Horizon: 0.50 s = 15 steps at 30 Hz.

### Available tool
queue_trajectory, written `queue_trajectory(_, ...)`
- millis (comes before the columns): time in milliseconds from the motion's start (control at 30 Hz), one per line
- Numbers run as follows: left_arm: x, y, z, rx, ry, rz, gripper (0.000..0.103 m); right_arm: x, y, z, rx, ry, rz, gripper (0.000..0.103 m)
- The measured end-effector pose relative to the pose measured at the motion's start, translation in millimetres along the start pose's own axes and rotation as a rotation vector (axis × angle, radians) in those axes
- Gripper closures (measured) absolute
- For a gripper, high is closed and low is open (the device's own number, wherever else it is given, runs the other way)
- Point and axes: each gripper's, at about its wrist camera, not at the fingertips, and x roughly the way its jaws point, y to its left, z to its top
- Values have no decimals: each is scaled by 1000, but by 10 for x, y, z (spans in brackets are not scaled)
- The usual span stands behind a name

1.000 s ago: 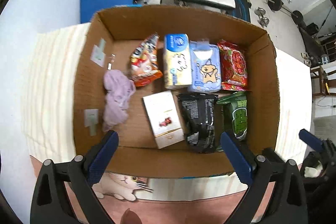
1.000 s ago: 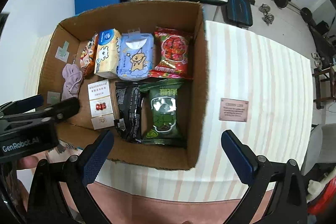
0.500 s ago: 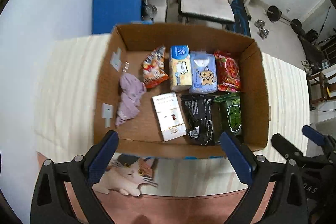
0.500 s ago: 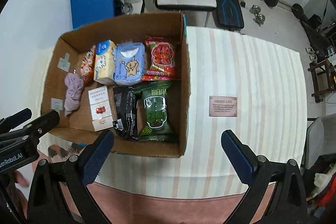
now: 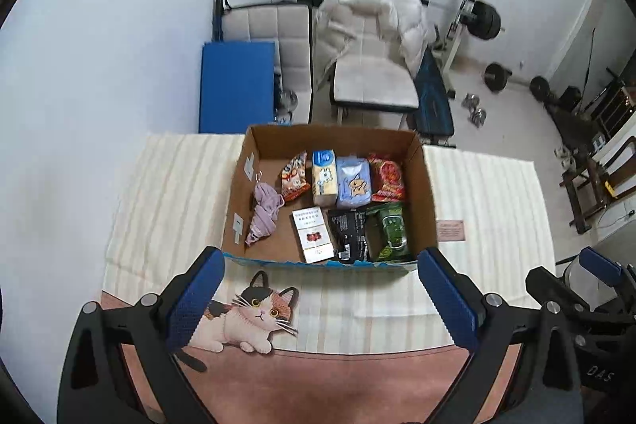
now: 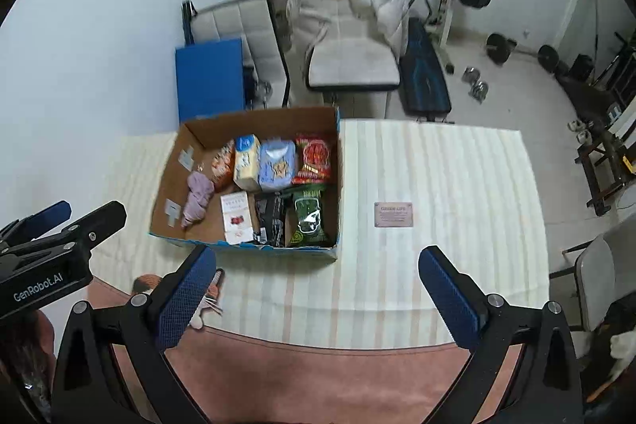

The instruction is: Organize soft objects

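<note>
The left gripper (image 5: 320,299) is spread wide, its blue-padded fingers (image 5: 194,299) far apart and holding nothing; it hangs above the near edge of the table, over the striped cloth (image 5: 167,193) and a cat picture (image 5: 250,316) printed on the pink mat beneath it. The pads touch nothing.

Ahead of it, on the cloth, sits an open cardboard box (image 5: 427,193). Inside, from left to right along the back row: a crumpled lilac cloth (image 5: 264,211) lying against the left side, an orange snack bag (image 5: 294,177), a yellow and blue tissue pack (image 5: 324,177), a pale blue tissue pack (image 5: 353,181) and a red snack bag (image 5: 387,175). The four packs stand side by side and touch. In the front row lie a white carton (image 5: 312,235), a black packet (image 5: 349,233) and a green packet (image 5: 391,231), the last against the right wall.

To the right of the box, well apart on the bare cloth, lies a small pink label (image 6: 393,214).

The right gripper (image 6: 318,295) is likewise spread wide and empty, its fingers (image 6: 447,299) hovering over the near edge of the table, right of the box. In its view the left gripper shows at the far left edge.
</note>
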Motion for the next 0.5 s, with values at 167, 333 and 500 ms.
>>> queue_trajectory(167,-377,27,-106,-12,-38,-14,3,-507,0,-131,-1,-67,9,0)
queue_trajectory(333,-651,36,-157,-14,-74,-9,3,-878,-5,-197,-21,-124,-5,0)
queue_trajectory(500,-852,35,-221,-15,-105,-18,3,-1132,24,-282,-41,-150,-1,0)
